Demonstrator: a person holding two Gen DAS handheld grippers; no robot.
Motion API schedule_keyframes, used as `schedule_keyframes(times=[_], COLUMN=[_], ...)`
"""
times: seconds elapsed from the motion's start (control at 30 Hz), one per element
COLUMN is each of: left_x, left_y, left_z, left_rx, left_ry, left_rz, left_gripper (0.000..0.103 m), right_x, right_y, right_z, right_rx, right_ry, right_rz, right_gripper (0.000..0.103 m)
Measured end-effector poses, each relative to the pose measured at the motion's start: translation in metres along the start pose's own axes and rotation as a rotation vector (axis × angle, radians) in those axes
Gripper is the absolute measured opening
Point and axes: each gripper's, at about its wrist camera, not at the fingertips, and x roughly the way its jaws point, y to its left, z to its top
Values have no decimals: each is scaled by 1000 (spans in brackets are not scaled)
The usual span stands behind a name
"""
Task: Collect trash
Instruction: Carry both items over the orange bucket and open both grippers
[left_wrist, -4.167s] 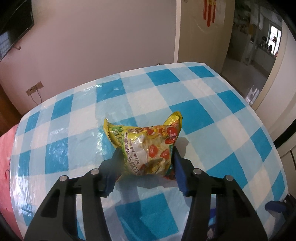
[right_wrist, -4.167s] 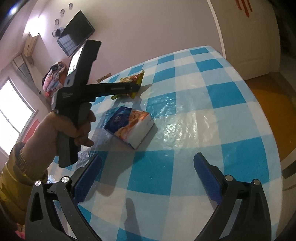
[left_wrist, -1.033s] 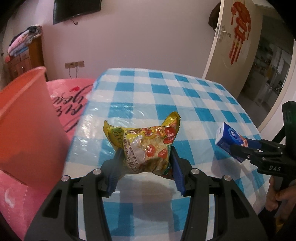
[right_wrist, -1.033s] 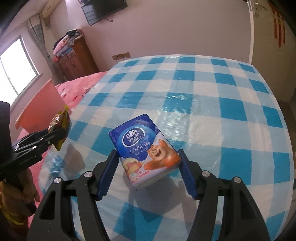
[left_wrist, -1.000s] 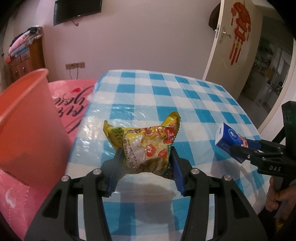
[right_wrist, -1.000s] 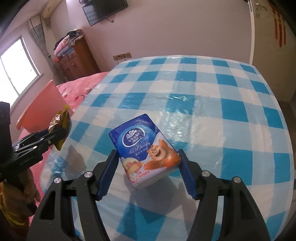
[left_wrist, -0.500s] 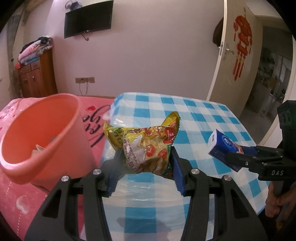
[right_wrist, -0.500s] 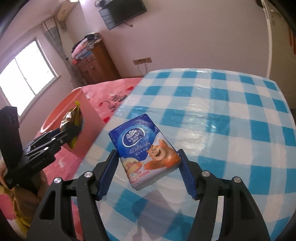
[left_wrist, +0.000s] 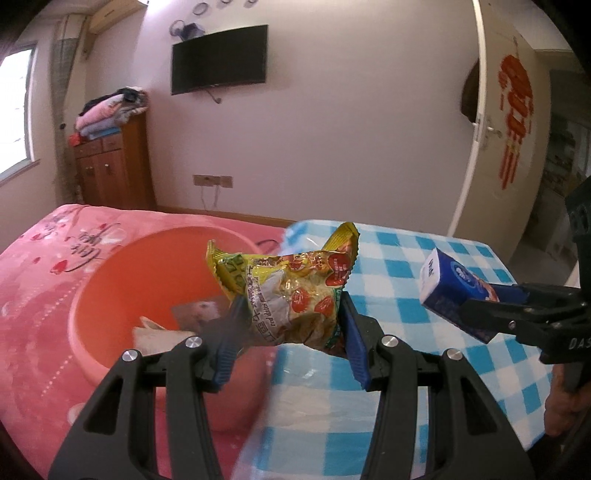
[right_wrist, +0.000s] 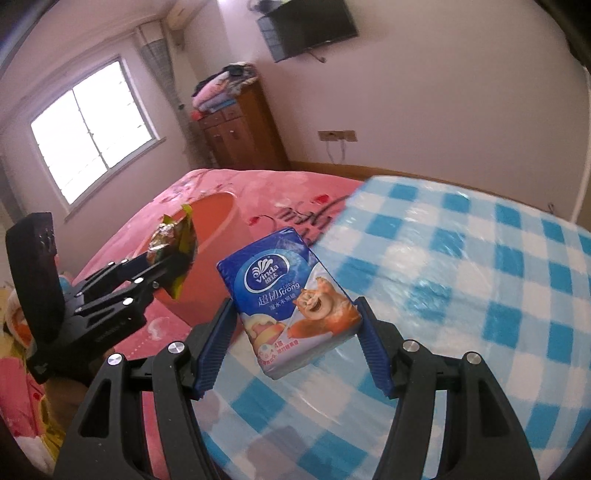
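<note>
With the snack bag (left_wrist: 291, 295) pinched by the left gripper (left_wrist: 288, 332) and the tissue pack (right_wrist: 291, 299) clamped by the right gripper (right_wrist: 295, 347), each should be released only once carried fully over the orange bin (left_wrist: 122, 280) at nine o'clock.

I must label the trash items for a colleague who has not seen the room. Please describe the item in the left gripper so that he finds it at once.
Find the orange basin on the pink bedcover. Just above its rim, the left gripper clamps a crinkled yellow snack bag printed with red fruit. The other held item is a smooth blue tissue pack.

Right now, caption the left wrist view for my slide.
Left claw carries yellow snack bag toward orange bin.
</note>
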Motion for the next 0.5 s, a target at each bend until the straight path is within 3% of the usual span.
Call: schedule_keyframes(times=[0.5], left_x=[11], left_y=[71], left_z=[16], left_rx=[-91], left_ry=[-4], left_rz=[137], left_gripper=[51], right_x=[52], right_y=[68], right_z=[59], right_rx=[-128], right_ry=[-2], right_rz=[111], right_gripper=[65])
